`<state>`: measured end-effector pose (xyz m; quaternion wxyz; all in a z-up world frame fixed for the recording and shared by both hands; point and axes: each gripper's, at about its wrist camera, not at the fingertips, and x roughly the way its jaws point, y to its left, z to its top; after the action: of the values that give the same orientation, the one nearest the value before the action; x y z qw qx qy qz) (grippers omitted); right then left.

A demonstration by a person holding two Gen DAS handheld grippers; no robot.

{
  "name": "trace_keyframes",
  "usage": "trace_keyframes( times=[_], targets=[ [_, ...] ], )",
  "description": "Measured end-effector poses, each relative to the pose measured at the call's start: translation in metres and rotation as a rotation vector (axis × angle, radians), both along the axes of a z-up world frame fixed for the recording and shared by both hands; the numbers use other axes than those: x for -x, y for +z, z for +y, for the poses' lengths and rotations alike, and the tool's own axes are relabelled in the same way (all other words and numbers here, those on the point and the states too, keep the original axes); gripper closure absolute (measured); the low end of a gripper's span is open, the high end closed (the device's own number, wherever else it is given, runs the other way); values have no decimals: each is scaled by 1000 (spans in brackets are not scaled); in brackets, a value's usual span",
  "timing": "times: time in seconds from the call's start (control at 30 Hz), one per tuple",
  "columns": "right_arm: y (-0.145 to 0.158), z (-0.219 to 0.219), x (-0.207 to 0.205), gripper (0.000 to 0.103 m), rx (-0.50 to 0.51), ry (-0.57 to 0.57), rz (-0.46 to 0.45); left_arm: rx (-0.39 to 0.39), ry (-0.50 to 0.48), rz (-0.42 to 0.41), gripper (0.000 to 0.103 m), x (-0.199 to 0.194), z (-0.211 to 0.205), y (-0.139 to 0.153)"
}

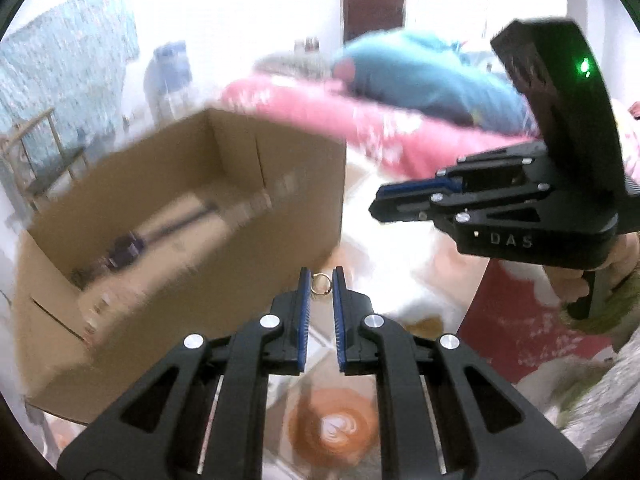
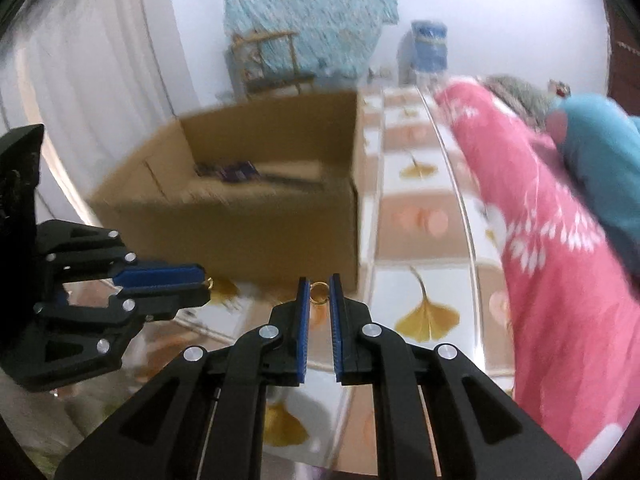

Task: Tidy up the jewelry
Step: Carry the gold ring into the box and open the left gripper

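There are 2 hand-held grippers, left (image 1: 320, 280) and right (image 2: 319, 286), 2 small gold rings, 1 (image 1: 321, 283) pinched in the left and 1 (image 2: 319, 293) in the right, and 1 open cardboard box (image 1: 168, 216) on the tabletop.

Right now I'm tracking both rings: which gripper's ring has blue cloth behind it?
The right gripper, seen side-on before the blue cloth; the left gripper has cardboard box behind.

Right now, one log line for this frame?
left gripper: shut on ring | right gripper: shut on ring | box: open, ahead
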<state>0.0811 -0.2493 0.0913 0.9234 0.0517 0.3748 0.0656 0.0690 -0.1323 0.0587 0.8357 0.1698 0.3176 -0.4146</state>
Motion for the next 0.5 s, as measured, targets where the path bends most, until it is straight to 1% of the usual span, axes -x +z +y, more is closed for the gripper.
trace_keyframes(
  times=[0.03,0.13,0.2,0.23,0.27,0.3,0.37,0.4,0.43,0.47,0.5],
  targets=[
    [13,1,0,93,-6,18,-27,31,-1,-16,93,-1,6,14],
    [46,9,-9,93,-11,95,-105,77,23,-59,93,-9,23,43],
    [60,15,-21,93,-16,146,-121,78,48,-81,93,-20,33,55],
    [68,20,-35,93,-27,196,-128,71,57,-85,93,-28,36,59],
    [72,22,-44,93,-36,224,-120,66,63,-75,93,-41,41,61],
    [73,27,-63,93,-49,266,-85,59,66,-52,93,-51,42,61],
    [67,34,-96,93,-68,314,-2,31,72,55,93,-83,41,50],
    [60,38,-116,93,-72,336,66,12,81,108,93,-97,39,43],
    [55,41,-128,93,-71,338,108,-6,86,155,93,-110,37,36],
    [46,45,-146,93,-63,345,173,-25,104,202,93,-125,35,29],
    [36,47,-162,93,-60,352,234,-43,120,233,93,-135,35,23]
  ],
)
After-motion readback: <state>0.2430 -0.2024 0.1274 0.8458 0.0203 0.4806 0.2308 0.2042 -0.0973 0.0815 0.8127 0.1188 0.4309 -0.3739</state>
